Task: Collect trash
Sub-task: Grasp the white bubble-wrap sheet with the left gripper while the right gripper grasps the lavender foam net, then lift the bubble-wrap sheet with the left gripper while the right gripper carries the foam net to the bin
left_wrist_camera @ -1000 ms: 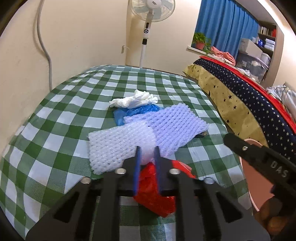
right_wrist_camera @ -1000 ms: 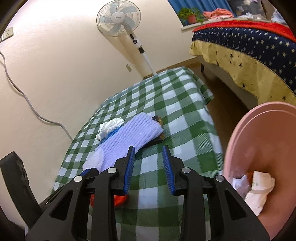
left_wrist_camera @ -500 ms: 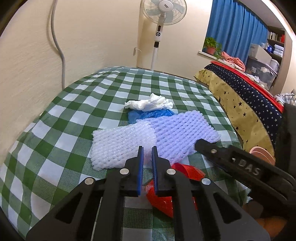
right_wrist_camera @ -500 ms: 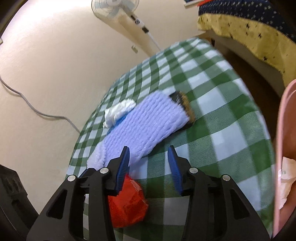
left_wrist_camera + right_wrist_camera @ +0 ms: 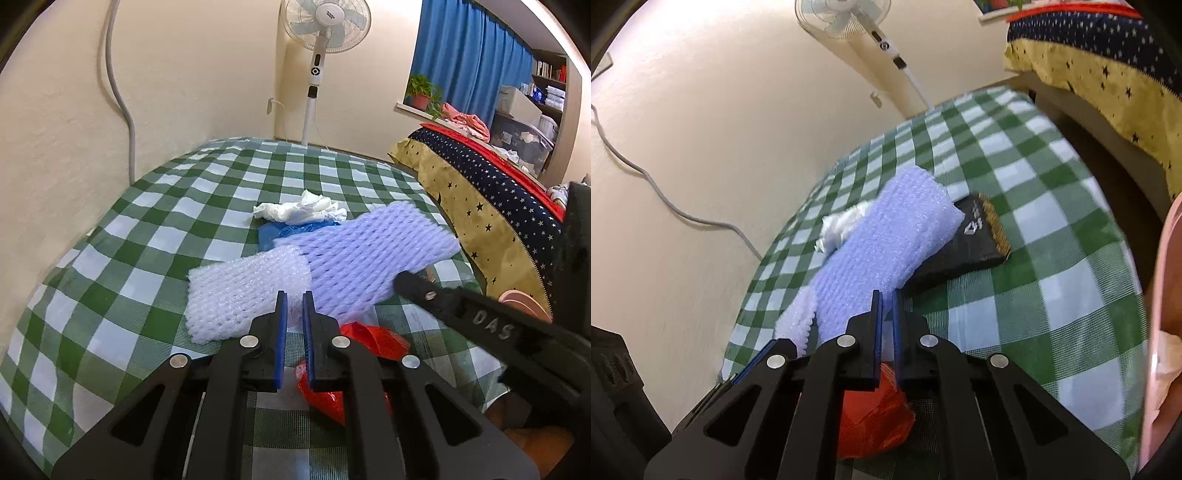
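A purple foam net (image 5: 886, 236) lies across the checked table, partly over a white foam net (image 5: 236, 291). My right gripper (image 5: 886, 295) has its jaws closing to a thin slit, with the purple net's near edge pinched between them. My left gripper (image 5: 293, 295) is shut on the near edge of the white net. A crumpled red wrapper (image 5: 373, 339) lies just under both grippers. Behind the nets sit a white crumpled tissue (image 5: 303, 208) and a blue plastic bag (image 5: 291, 230). A black packet (image 5: 971, 243) pokes out from under the purple net.
A pink bin (image 5: 1167, 295) with white scraps inside stands off the table's right side. The green checked tablecloth (image 5: 166, 221) runs to the wall on the left. A standing fan (image 5: 325, 26) and a star-patterned bed (image 5: 498, 192) are beyond.
My right gripper swung from the bin toward the purple net, and its jaws went from wide apart to shut on the net's edge. The left gripper stayed shut in place.
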The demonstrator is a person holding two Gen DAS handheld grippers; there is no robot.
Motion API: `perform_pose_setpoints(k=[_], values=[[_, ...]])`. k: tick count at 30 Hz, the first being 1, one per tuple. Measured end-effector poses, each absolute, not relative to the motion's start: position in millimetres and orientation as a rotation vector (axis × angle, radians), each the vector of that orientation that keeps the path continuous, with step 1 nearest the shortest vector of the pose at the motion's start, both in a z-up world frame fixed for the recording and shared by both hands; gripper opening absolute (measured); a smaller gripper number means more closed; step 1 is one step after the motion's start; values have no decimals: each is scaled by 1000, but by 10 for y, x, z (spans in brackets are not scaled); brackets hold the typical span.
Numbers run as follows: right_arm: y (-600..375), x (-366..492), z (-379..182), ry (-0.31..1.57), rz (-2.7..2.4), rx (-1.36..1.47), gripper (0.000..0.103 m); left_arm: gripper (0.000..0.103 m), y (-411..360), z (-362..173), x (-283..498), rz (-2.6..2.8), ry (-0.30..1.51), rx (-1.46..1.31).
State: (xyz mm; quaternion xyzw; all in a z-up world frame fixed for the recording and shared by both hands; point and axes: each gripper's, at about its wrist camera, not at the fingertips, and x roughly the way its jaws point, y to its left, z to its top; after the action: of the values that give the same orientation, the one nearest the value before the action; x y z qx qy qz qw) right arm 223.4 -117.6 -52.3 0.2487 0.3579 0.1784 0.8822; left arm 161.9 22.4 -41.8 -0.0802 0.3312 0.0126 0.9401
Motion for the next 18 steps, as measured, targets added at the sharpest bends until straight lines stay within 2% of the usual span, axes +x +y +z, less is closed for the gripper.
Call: perform_pose_setpoints(k=[18], values=[[-1446, 1459, 220, 591, 288, 380, 4, 8, 124, 16, 1146, -16, 589, -149]])
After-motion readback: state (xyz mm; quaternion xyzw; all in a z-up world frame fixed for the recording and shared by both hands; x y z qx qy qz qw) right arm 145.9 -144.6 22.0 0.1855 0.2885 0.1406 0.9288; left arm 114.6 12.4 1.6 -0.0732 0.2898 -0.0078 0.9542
